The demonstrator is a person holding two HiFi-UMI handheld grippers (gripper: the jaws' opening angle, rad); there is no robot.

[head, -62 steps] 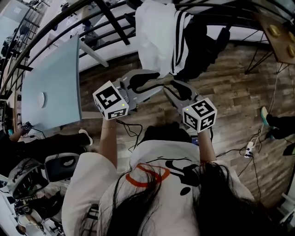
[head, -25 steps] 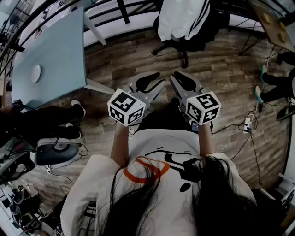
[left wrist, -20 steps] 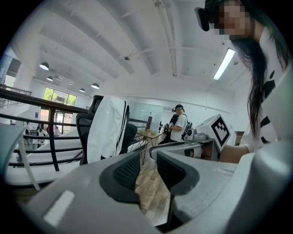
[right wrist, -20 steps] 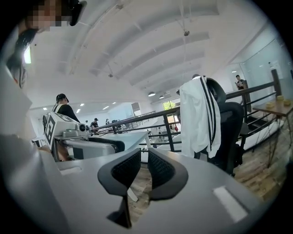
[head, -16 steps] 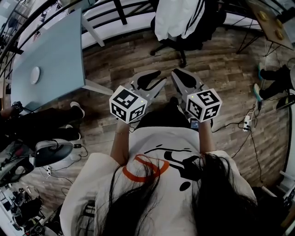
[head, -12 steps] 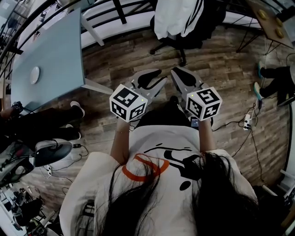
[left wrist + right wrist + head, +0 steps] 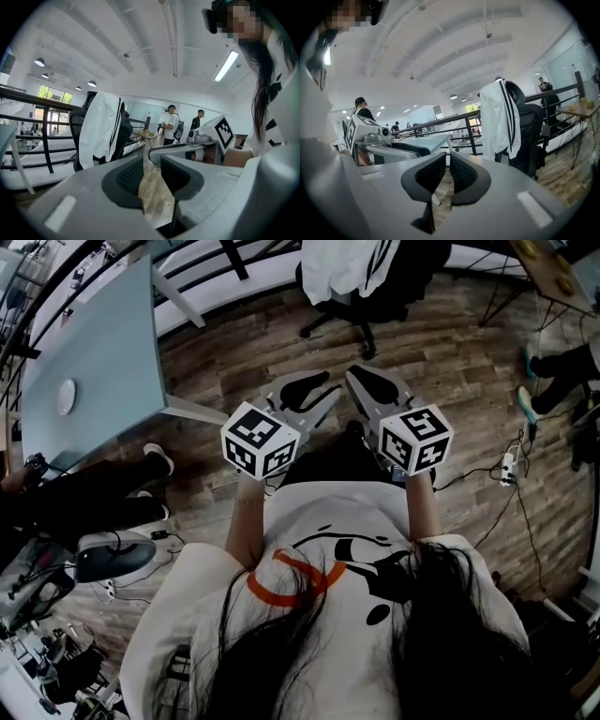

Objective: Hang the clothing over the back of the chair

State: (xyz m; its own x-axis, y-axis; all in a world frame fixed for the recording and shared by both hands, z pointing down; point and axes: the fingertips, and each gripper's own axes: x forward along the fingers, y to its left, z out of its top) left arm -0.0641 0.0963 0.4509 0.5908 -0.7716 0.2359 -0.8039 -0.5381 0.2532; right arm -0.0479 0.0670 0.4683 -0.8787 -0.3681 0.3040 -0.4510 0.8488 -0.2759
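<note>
Nearest to you, both tongs sit close in front of your chest, side by side and apart from each other. Your left gripper [image 7: 151,164] has its jaws a little apart with only the wooden floor [image 7: 253,352] showing through the gap. Your right gripper [image 7: 446,156] has its jaws brought together on nothing.

Farther off, across bare floor and to the right of the glass table [image 7: 94,352], stands the black office chair [image 7: 412,277]. The clothing [image 7: 342,263] hangs over its back. It is a white garment with black stripes, hanging in loose folds down the backrest.

A couple of seconds ago your jaw tips were right at the hanging cloth. Now you stand well back from it, and chair and garment lie at the far edge of the head view.
</note>
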